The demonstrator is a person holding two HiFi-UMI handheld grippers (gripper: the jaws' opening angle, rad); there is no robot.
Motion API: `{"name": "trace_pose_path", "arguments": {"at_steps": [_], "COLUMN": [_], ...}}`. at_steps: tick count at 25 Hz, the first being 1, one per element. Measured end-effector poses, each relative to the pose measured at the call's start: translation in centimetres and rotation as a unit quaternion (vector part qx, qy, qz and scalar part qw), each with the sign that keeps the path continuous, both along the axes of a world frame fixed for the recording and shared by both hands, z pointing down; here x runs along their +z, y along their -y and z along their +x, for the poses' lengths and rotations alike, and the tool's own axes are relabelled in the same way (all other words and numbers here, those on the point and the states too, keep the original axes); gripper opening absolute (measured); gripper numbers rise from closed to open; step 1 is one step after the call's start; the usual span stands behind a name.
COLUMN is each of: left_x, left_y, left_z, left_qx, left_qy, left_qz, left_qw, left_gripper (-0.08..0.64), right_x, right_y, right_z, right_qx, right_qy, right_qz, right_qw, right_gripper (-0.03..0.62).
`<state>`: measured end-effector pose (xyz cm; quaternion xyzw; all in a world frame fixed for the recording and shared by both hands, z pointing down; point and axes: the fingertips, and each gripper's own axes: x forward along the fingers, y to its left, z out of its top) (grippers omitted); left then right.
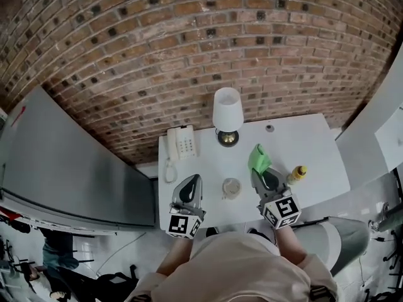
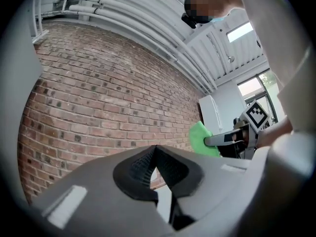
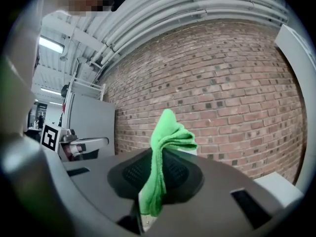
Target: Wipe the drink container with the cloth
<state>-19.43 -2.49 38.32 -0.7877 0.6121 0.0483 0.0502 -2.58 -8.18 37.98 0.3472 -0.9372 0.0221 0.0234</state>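
The right gripper's (image 3: 159, 154) black ribbed fingers (image 3: 132, 172) are pressed tight on a green terry cloth (image 3: 170, 132), whose soft folds bunch above the tips and hang down between the pads. The left gripper's (image 2: 156, 151) fingers (image 2: 136, 169) meet at a point with nothing between them. Both hover over the smooth white counter (image 1: 302, 143), where a clear round cup (image 1: 231, 187) stands between the two grippers and a small yellow-capped bottle (image 1: 297, 173) stands just right of the right gripper, both apart from the cloth.

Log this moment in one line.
left gripper: shut, empty | right gripper: shut on green cloth | bottle: standing on table
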Motion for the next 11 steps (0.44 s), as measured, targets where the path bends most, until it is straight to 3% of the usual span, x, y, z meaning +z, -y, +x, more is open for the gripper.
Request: {"name": "trace_pose_path", "arguments": {"at_steps": [11], "left_x": [-1.3], "left_y": [-0.5], "left_z": [0.8], "left_qx": [0.014], "left_qy": [-0.013], "left_qz": [0.012], "left_qw": [0.9998], "left_gripper": [0.008], "right_x": [-0.2], "right_y": [-0.3], "right_z": [0.2], "right_qx": [-0.006], "right_qy": [-0.007], "right_qz": [0.001], "right_qw": [1.000], "right_gripper": [0.049]}}
